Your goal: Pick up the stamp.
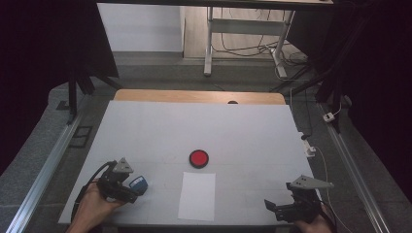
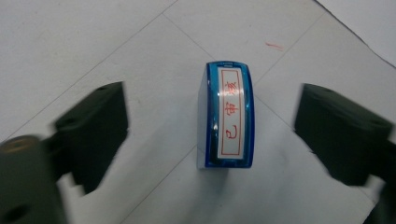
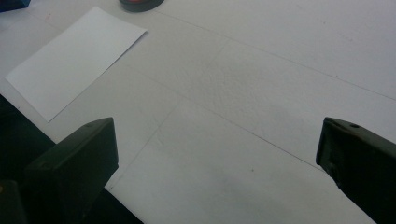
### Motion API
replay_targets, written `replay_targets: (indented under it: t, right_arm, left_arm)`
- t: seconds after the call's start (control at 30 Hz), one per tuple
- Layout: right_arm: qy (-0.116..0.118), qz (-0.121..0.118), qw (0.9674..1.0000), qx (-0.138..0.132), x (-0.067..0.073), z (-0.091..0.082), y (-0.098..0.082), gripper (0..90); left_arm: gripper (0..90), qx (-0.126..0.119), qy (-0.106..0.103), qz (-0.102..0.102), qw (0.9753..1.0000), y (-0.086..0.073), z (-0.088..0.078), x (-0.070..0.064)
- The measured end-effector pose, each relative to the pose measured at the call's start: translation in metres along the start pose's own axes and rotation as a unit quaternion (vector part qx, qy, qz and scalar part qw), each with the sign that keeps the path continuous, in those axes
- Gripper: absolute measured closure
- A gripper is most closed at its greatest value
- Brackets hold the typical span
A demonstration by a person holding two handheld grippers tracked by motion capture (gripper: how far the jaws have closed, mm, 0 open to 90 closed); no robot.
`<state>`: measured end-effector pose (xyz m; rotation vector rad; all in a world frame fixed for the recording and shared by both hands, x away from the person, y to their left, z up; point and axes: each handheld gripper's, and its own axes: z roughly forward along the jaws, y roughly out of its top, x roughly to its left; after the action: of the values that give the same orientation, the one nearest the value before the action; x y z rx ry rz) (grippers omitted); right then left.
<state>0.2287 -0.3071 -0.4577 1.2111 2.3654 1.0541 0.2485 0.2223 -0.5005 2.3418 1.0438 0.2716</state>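
the left tongs (image 1: 132, 190) sit near the front left corner of the table (image 1: 145, 126), held in a hand (image 1: 92, 206) that comes in over the front edge. a blue stamp (image 1: 139, 183) lies on the table surface at their tip. in the left gripper view the blue stamp (image 2: 226, 116) lies between the two black jaws with bare table showing on either side of it; the jaws stand apart and neither touches it. its white face carries a red frame with red characters and is turned up toward the camera. the stamp rests on the table and is not lifted.

a round red ink pad (image 1: 198, 158) in a black rim sits near the middle of the table, well apart from the stamp. a white sheet of paper (image 1: 197, 195) lies just in front of the pad, reaching close to the front edge, between the two hands.

the right tongs (image 1: 270, 206) are near the front right corner of the table, pointing toward the paper. in the right gripper view the jaws stand wide apart with nothing between them but bare table; the sheet of paper (image 3: 74, 58) shows toward the upper left of that view, and part of the ink pad (image 3: 140, 4) at its top edge.
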Motion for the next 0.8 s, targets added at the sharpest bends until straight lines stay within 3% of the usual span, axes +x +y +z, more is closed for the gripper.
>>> replay_targets:
  t: [0.03, 0.07, 0.1, 0.13, 0.23, 0.5, 0.53, 0.8]
  right_arm:
    - [0.0, 0.0, 1.0, 0.0, 0.0, 0.0001, 0.0, 0.0]
    - [0.0, -0.001, 1.0, 0.001, 0.0002, 0.0001, 0.0, 0.0]
    - [0.0, -0.001, 1.0, 0.001, 0.0002, 0.0001, 0.0, 0.0]
    - [0.0, -0.002, 1.0, 0.001, 0.0001, 0.0, -0.0001, 0.0]
    - [0.001, -0.002, 1.0, 0.001, 0.0002, 0.0, 0.0, 0.0]
    - [0.0, -0.005, 1.0, 0.003, 0.0005, 0.0, 0.0001, 0.0]
    - [0.0, -0.005, 1.0, 0.004, 0.0007, 0.0, 0.0001, 0.0]
    - [0.002, -0.006, 1.0, 0.004, 0.0008, 0.0001, 0.0002, 0.0]
  left_arm:
    - [22.1, 0.0, -0.003, 0.001, 1.0, -0.0001, -0.0005, 0.0002]
    - [30.7, -0.001, -0.003, 0.001, 1.0, 0.0001, -0.0011, 0.0001]
    - [30.7, -0.001, -0.007, 0.0, 1.0, 0.0002, -0.0022, 0.0003]
    - [39.2, -0.005, -0.014, -0.001, 0.9999, 0.0001, -0.0033, 0.0008]
    - [49.0, -0.009, -0.017, -0.004, 0.9998, 0.0001, -0.0052, 0.0014]
    - [61.4, -0.001, -0.029, -0.001, 0.9996, -0.0002, -0.0058, 0.0013]
    - [68.8, -0.001, -0.022, 0.002, 0.9998, 0.0, -0.0065, 0.0007]
    - [70.8, 0.001, -0.019, 0.001, 0.9998, 0.0011, -0.0072, -0.0005]
